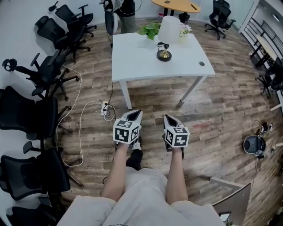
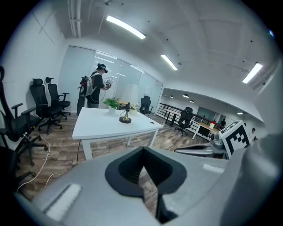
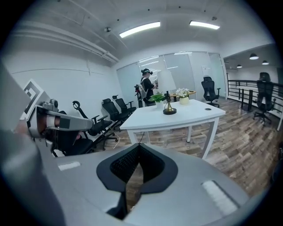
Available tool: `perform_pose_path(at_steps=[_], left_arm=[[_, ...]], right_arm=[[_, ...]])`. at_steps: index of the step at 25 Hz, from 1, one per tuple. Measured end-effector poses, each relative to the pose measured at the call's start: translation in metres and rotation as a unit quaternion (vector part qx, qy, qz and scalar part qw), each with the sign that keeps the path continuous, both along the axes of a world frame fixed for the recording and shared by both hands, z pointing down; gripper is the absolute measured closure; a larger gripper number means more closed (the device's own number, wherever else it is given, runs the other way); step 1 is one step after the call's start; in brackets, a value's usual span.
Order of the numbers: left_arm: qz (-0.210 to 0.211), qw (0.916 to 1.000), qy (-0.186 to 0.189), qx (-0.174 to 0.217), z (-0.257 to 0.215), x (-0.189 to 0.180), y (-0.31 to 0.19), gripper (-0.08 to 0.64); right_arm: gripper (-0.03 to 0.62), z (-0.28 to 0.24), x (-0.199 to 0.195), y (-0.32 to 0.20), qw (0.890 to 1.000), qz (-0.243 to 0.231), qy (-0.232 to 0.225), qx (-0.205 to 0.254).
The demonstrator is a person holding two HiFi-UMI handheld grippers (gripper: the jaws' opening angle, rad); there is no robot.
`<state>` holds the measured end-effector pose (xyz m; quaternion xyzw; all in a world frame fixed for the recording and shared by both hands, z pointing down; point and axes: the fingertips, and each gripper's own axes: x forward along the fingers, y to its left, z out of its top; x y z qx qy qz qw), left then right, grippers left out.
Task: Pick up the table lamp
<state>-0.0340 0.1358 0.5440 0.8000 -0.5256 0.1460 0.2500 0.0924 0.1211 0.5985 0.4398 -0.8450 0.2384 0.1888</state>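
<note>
The table lamp (image 1: 167,37), with a white shade and a round brass-and-black base, stands upright at the far middle of a white table (image 1: 141,62). It shows small in the left gripper view (image 2: 125,115) and in the right gripper view (image 3: 168,106). My left gripper (image 1: 135,114) and right gripper (image 1: 169,118) hang side by side over the wooden floor, well short of the table's near edge. Both point toward the table. The left gripper's (image 2: 142,150) jaws meet at the tips with nothing between them. The right gripper (image 3: 138,148) is likewise shut and empty.
A potted green plant (image 1: 150,30) and a pot of white flowers (image 1: 185,28) stand behind the lamp. Several black office chairs (image 1: 48,75) line the left wall. A power strip with cables (image 1: 106,108) lies near the table's left leg. A person (image 1: 126,11) stands beyond the table.
</note>
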Motion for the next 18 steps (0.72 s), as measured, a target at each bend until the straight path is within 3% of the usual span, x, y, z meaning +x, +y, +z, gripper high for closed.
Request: perform_pose_path(at_steps=[5, 12, 18], left_arm=[[-0.004, 1.0000, -0.002, 0.006, -0.004, -0.016, -0.049, 0.560], [0.025, 0.9993, 0.020, 0.018, -0.017, -0.013, -0.124, 0.560], [0.054, 0.9979, 0.011, 0.033, -0.025, -0.022, -0.185, 0.560]], right_arm=[[0.569, -0.008, -0.013, -0.044, 1.000, 0.001, 0.009, 0.006], [0.571, -0.021, -0.023, -0.106, 0.999, -0.007, 0.034, 0.026], [0.571, -0.022, -0.031, -0.168, 0.999, 0.031, 0.020, 0.027]])
